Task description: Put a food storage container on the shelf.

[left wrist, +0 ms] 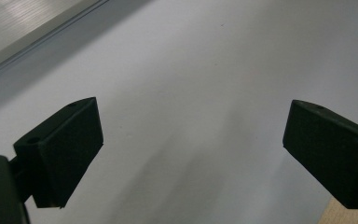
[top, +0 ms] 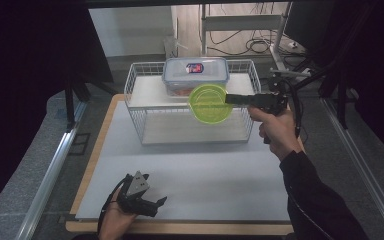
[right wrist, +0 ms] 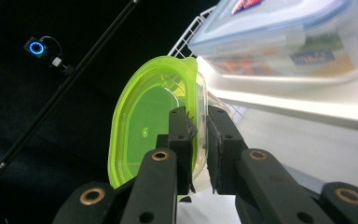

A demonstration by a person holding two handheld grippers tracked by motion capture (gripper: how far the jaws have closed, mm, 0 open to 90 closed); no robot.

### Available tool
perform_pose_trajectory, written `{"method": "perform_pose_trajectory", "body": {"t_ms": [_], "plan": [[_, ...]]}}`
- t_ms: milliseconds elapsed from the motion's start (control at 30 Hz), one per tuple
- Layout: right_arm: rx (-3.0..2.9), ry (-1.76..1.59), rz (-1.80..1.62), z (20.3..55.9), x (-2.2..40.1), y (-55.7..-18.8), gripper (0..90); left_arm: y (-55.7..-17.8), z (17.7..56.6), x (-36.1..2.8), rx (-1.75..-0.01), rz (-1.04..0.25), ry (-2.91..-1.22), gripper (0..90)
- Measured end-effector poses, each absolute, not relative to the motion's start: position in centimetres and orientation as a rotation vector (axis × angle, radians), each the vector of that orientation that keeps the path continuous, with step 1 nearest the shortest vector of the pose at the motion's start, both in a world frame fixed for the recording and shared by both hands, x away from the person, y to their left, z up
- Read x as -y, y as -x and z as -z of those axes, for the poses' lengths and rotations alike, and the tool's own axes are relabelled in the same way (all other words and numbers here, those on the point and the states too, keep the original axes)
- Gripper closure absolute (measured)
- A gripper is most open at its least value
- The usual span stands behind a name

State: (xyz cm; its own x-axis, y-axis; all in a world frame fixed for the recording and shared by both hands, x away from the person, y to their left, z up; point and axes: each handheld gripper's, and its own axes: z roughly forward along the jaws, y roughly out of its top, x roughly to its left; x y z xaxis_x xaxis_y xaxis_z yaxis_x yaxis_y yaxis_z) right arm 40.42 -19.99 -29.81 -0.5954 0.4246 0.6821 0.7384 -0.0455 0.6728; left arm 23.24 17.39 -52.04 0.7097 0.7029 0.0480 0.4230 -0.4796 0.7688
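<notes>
A round container with a lime-green lid [top: 209, 103] hangs in the air in front of the white wire rack [top: 139, 84], held on edge. My right gripper [top: 231, 98] is shut on its rim; in the right gripper view the two black pads [right wrist: 182, 135] pinch the green lid and clear container [right wrist: 140, 126] between them. A clear lock-lid box [top: 195, 74] with a blue seal and a label sits on the rack's upper shelf, also seen as the box [right wrist: 284, 39] just beyond the lid. My left gripper [top: 152, 202] rests near the table's front edge, open, with nothing between its jaws [left wrist: 193, 154].
The white tabletop [top: 200, 170] lies bare between the rack and the front edge. The rack's lower shelf [top: 195, 131] holds nothing. A metal rail [top: 50, 175] runs along the left side, and a black stand with cables [top: 300, 75] rises behind the right hand.
</notes>
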Motion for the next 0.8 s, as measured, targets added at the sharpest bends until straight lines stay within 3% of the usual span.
{"method": "perform_pose_trajectory", "body": {"t_ms": [800], "plan": [[1.953,1.294,1.759,24.4,17.7,-44.3,80.7,-23.2,52.0,-17.4,-0.851,-0.457,-2.140,4.7]]}}
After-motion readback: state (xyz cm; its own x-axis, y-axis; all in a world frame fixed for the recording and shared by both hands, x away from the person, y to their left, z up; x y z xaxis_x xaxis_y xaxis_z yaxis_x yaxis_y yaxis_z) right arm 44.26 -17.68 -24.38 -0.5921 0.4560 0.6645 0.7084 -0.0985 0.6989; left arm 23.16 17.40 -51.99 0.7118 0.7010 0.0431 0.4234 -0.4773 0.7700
